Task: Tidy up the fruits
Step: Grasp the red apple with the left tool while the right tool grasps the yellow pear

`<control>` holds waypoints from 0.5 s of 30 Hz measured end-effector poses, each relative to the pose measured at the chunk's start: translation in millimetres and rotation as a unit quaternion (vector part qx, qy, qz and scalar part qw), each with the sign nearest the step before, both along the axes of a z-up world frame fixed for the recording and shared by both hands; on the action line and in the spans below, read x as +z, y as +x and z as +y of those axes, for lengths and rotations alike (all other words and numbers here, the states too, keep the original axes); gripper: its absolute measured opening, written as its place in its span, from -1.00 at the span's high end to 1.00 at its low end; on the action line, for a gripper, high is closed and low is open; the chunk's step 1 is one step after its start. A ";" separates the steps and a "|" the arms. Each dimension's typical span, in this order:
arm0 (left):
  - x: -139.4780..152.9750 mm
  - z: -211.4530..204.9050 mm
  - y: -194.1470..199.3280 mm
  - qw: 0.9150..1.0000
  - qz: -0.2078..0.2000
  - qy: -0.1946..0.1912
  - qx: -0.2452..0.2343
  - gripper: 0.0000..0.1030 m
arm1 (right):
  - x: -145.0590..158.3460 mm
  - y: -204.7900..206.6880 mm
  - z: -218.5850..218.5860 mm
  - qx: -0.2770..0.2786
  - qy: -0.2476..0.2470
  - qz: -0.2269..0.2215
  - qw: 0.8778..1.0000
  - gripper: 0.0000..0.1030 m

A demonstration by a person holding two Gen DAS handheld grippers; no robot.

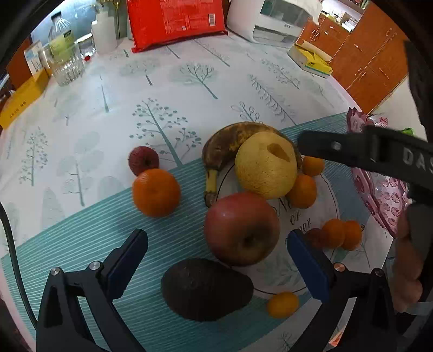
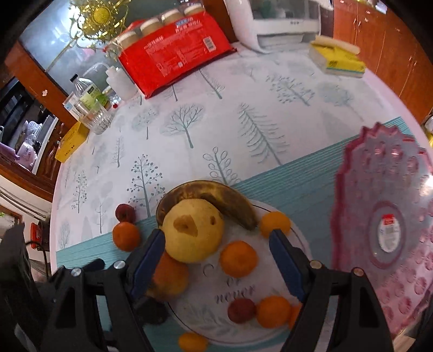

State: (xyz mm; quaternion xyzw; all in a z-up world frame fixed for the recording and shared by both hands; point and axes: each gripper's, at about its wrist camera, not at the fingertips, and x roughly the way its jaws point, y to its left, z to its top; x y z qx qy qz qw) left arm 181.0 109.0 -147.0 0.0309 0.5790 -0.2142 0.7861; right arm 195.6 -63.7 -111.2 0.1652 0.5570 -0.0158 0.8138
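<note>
Tablecloth: one banana, one avocado.

A home dining room: tree-print tablecloth, wooden cabinets, tissue box, countertop appliance.

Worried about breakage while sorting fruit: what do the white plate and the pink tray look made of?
White plate: probably glazed ceramic; opaque, smooth, thin dark rim line, printed lettering. Pink tray: likely moulded plastic, possibly pressed glass; translucent, embossed flower pattern, scalloped edge, sticker at its centre.
</note>
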 end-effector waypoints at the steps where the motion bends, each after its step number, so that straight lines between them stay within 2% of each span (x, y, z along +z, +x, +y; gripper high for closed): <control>1: -3.7 -0.4 2.0 1.000 0.003 -0.002 0.000 -0.98 | -4.5 4.3 2.5 0.004 0.001 0.005 1.000 -0.55; 5: -10.8 -4.4 5.2 1.000 0.004 -0.006 -0.001 -0.98 | -21.9 18.4 7.3 0.015 0.010 0.025 1.000 -0.55; 15: -25.5 -12.6 12.6 1.000 0.021 -0.008 -0.003 -0.94 | -56.1 36.6 13.9 0.027 0.071 0.067 0.995 -0.55</control>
